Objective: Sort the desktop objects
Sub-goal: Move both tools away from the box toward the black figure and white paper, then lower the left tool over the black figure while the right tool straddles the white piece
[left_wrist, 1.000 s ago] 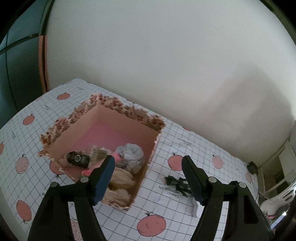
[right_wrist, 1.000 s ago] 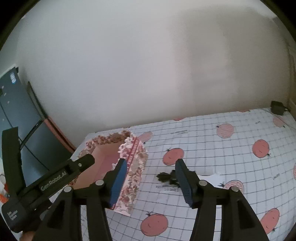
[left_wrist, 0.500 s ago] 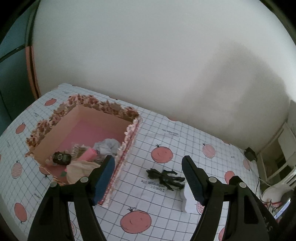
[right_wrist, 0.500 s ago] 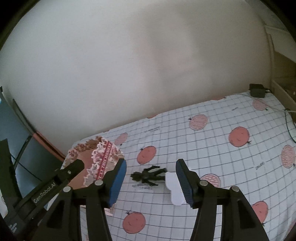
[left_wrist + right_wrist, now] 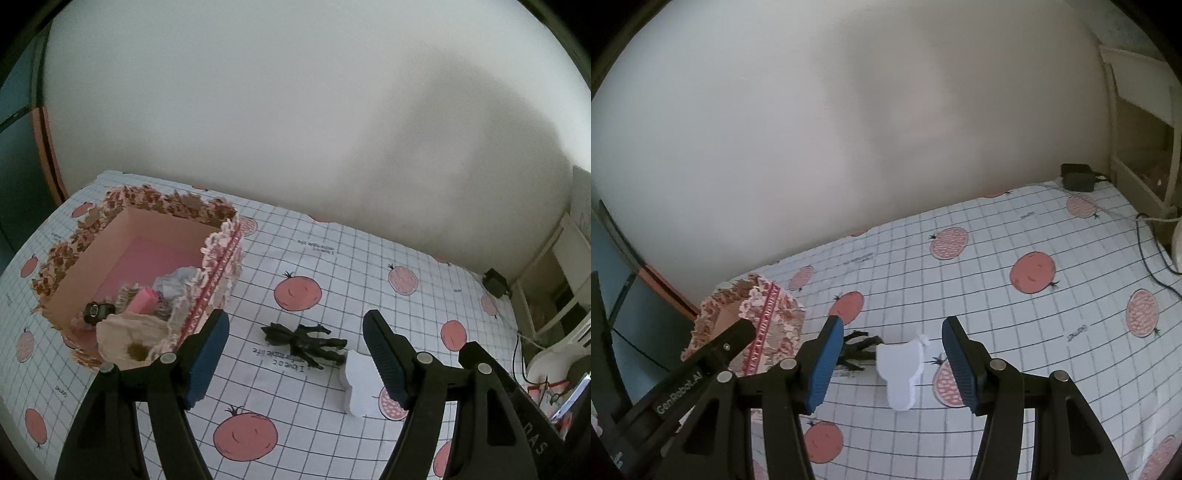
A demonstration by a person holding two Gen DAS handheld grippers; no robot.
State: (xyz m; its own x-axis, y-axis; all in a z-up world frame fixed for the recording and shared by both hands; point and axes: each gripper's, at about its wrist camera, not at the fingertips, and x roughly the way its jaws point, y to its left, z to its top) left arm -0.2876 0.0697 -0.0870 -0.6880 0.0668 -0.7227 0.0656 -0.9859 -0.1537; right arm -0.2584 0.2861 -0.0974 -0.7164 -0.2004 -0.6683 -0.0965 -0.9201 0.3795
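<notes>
Both tools hang tilted down over the tabletop [image 5: 325, 435], the left tool [image 5: 295, 354] and the right tool [image 5: 892, 363] each with jaws apart and nothing between them. Just beyond lie a white cloud-shaped piece [image 5: 899, 369], probably light and stiff, best pinched across its flat sides, and touching it a dark toy figure [image 5: 306, 341], thin-limbed and likely fragile, better taken at the torso. Farther left stands the floral box [image 5: 225, 258], already holding several things.

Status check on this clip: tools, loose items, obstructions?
Left tool and right tool open, empty. Dark toy figure and white cloud-shaped block lie loose beside floral cardboard box. Nothing obstructing.
</notes>
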